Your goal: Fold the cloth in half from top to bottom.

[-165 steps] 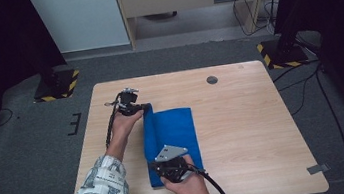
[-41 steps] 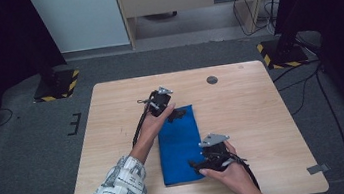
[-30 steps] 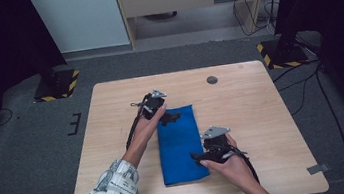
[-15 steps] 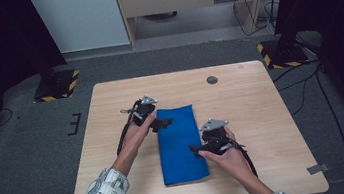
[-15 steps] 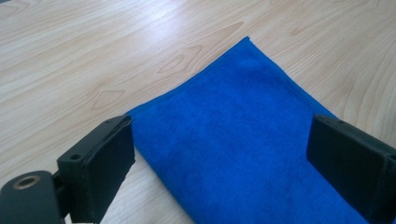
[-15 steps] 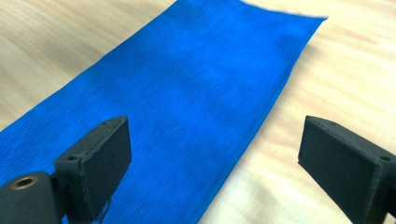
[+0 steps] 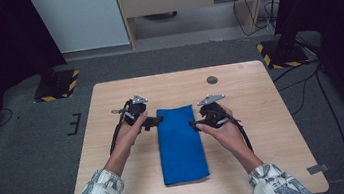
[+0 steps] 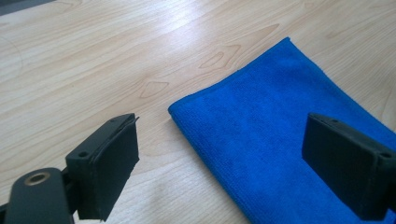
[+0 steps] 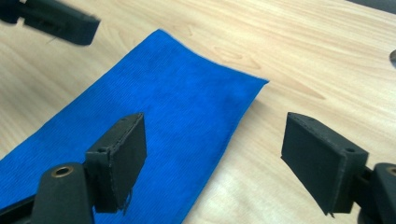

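Note:
A blue cloth (image 7: pixel 181 143), folded into a long narrow strip, lies flat on the wooden table (image 7: pixel 255 91), running from near to far. My left gripper (image 7: pixel 155 122) hovers open at the cloth's far left corner (image 8: pixel 175 109); its jaws straddle that corner with nothing between them. On the other side, my right gripper (image 7: pixel 194 123) is open too, beside the far right corner (image 9: pixel 264 81) of the cloth (image 9: pixel 154 121). The tip of the left gripper (image 9: pixel 51 18) shows at the top left of the right gripper view. The cloth (image 8: pixel 289 130) is untouched by either gripper.
A small dark round disc (image 7: pixel 212 79) is set in the table toward the far right. Bare wood surrounds the cloth on all sides. Beyond the table lies grey floor, with black stands on yellow-striped bases (image 7: pixel 57 84) at both far corners.
The cloth, earlier wider and held by both grippers, now lies folded narrower and released. Both grippers have drawn apart to either side of its far end.

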A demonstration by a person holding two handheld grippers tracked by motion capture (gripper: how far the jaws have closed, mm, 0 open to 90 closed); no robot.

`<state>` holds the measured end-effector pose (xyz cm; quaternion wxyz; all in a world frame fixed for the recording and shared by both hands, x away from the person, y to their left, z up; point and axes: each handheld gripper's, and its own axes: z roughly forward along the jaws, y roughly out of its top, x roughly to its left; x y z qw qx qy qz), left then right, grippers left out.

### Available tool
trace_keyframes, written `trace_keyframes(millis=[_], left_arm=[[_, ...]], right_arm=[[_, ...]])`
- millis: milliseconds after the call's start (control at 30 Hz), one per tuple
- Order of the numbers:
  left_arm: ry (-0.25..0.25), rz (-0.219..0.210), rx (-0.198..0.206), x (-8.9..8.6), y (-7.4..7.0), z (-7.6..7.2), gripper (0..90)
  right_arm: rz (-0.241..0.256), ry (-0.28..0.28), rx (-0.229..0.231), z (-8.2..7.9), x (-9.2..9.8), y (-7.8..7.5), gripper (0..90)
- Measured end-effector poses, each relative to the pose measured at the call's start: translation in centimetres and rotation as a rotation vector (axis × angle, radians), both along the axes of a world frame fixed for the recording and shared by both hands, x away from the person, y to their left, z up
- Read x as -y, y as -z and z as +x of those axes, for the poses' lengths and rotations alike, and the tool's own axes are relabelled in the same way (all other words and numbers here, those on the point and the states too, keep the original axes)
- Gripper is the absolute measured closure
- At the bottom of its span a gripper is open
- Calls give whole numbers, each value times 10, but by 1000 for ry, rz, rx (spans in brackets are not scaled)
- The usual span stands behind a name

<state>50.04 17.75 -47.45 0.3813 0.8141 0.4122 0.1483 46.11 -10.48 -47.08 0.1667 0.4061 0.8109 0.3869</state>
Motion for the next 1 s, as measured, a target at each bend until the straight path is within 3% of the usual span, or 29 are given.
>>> trace_keyframes(millis=[300,367,533,833,1000], left_arm=[[-12,-25,23,-1,-8,1,104],[-19,-22,-2,-1,-7,5,105],[-38,-18,-17,-1,-4,14,116],[-24,8,-56,2,15,24,178],[-28,12,-53,4,16,24,217]], right_arm=[[-16,5,-8,18,1,-8,291],[-21,-10,-3,27,-2,-11,323],[-15,-26,-4,44,-4,-10,352],[-48,-31,-34,69,-9,-7,610],[-57,-30,-54,79,-13,-5,669]])
